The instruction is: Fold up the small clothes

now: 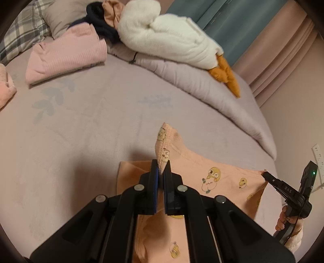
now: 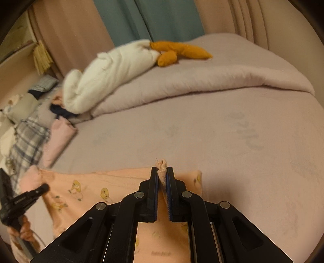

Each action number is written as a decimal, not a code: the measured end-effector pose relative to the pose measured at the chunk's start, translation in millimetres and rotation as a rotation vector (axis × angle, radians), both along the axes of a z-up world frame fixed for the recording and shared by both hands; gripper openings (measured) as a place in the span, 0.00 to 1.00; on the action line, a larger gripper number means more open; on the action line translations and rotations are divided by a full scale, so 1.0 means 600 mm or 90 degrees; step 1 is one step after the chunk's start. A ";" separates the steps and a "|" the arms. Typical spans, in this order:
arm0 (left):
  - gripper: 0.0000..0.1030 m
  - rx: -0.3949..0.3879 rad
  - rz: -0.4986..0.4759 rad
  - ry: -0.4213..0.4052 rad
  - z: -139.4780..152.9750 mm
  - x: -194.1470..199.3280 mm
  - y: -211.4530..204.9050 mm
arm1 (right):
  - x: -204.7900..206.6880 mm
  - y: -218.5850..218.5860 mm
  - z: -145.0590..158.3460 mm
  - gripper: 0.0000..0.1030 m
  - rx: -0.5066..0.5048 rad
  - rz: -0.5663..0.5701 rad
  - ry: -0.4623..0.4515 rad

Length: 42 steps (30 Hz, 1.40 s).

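A small peach garment [image 1: 218, 174] printed with yellow ducklings lies spread on the mauve bed sheet [image 1: 91, 125]. My left gripper [image 1: 161, 171] is shut on one corner of it, and a ribbed edge sticks up between the jaws. My right gripper [image 2: 162, 174] is shut on another corner of the same garment [image 2: 85, 192]. Each gripper shows in the other's view: the right one at the far right edge [image 1: 267, 175], the left one at the far left edge [image 2: 43, 187]. The cloth is stretched between them.
A white plush goose with orange feet [image 1: 172, 38] lies on a rolled mauve duvet [image 1: 202, 85] at the back. A folded pink garment [image 1: 68, 56], plaid pillow [image 1: 22, 30] and dark cloth [image 1: 101, 26] sit at the left. Curtains [image 2: 154, 18] hang behind the bed.
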<state>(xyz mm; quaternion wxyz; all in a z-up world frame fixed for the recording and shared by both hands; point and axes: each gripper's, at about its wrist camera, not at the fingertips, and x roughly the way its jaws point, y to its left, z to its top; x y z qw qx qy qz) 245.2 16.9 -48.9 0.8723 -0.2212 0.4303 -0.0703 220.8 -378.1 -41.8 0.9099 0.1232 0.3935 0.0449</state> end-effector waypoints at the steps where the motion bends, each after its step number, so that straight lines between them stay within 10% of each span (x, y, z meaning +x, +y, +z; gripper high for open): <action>1: 0.03 0.004 0.000 0.012 -0.014 0.014 -0.002 | 0.014 0.002 -0.013 0.08 -0.005 -0.004 0.012; 11: 0.09 0.051 -0.010 0.094 -0.095 0.043 -0.002 | 0.057 -0.015 -0.111 0.08 0.000 -0.053 0.094; 18: 0.73 0.051 -0.031 0.074 -0.047 -0.022 0.004 | 0.004 -0.042 -0.076 0.63 0.044 -0.094 0.078; 42: 0.70 0.084 -0.061 0.136 -0.125 -0.185 -0.029 | -0.206 -0.080 -0.138 0.75 0.148 -0.170 0.112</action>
